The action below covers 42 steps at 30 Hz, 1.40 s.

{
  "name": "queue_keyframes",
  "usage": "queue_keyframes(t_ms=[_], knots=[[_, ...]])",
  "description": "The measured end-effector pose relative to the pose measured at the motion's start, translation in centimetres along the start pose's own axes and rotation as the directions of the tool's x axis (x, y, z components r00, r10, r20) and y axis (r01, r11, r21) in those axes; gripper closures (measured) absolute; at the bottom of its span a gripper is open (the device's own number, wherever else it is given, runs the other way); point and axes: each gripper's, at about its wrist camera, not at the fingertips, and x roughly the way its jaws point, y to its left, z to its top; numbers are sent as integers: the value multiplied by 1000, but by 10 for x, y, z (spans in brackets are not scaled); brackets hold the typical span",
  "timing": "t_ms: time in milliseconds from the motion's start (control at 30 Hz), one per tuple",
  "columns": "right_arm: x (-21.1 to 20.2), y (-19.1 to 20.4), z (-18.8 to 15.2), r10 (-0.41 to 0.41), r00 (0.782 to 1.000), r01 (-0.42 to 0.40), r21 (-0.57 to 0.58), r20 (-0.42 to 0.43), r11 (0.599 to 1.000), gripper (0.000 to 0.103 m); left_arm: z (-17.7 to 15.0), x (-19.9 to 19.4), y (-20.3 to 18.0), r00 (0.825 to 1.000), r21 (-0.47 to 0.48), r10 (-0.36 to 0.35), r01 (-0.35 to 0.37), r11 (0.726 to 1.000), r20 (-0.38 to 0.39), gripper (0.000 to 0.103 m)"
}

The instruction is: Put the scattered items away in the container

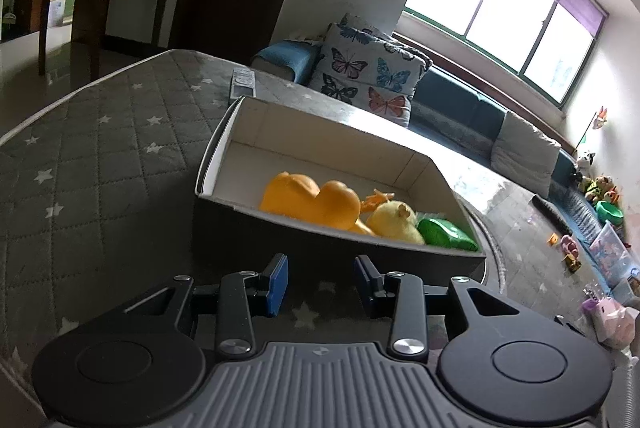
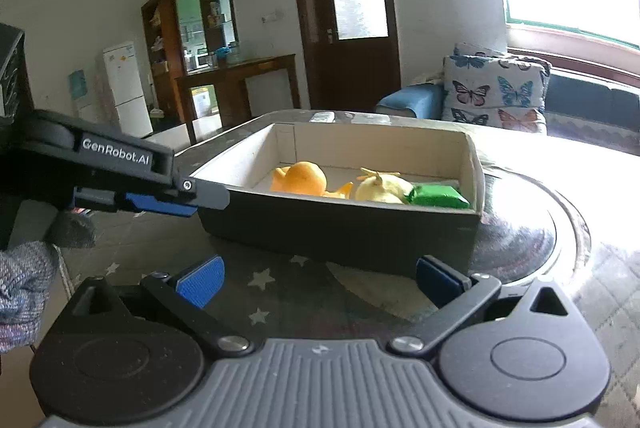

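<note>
A box (image 2: 340,224) is seen on the star-patterned bench (image 1: 100,156), and in it lie an orange toy (image 1: 308,198), a yellow toy (image 1: 394,222) and a green packet (image 1: 446,234) (all toward the near wall). The left claw (image 1: 321,282) is held partly open and empty just short of the box, while the right claw (image 2: 320,284) is spread wide with nothing between its fingers. The placing step is judged done; next, any item left outside the box would have to be found, and none is shown on the bench.
</note>
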Motion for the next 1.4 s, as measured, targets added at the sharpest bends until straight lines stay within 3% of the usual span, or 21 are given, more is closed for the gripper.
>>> queue_keyframes(t_ms=[400, 1400], knots=[[-6, -7, -13, -11, 1000, 12, 88, -9, 996, 0, -19, -9, -6, 999, 33, 35, -35, 999, -2, 64], [-18, 15, -25, -60, 997, 63, 69, -47, 996, 0, -50, -20, -3, 993, 49, 116, -115, 992, -30, 64]])
